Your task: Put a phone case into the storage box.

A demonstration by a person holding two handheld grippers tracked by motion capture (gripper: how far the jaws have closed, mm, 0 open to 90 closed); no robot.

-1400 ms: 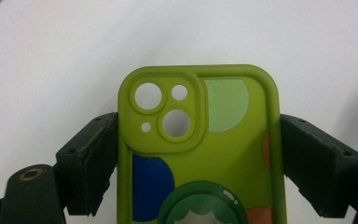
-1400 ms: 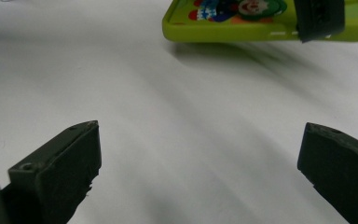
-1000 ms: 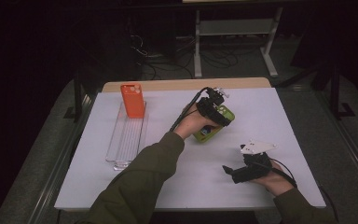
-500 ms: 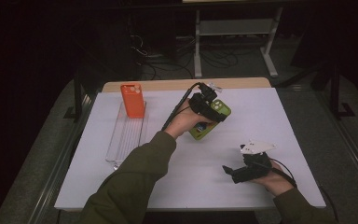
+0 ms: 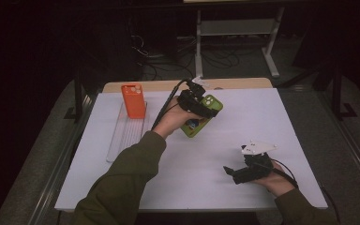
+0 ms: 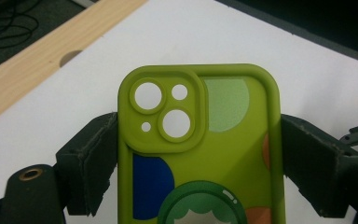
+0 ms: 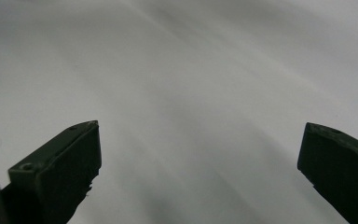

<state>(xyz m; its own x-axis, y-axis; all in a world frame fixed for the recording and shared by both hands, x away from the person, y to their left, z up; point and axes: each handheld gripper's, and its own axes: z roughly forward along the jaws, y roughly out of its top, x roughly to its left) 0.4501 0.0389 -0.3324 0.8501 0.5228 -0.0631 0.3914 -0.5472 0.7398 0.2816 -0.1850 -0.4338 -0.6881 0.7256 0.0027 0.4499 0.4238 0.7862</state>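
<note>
The left hand-held gripper (image 6: 198, 154) is clamped on the two long sides of a green phone case (image 6: 200, 144), its camera cut-outs facing up; in the high view the case (image 5: 201, 117) is held above the table (image 5: 262, 117), toward the middle of the far edge; an orange phone case (image 5: 133, 101) stands upright in a clear rack (image 5: 122, 136) near the far left corner; the right hand-held gripper (image 5: 232, 172) rests near the near right corner, jaws wide apart with nothing between them.

left gripper (image 5: 201, 108) lifted green phone case (image 5: 200, 117) — higher
</note>
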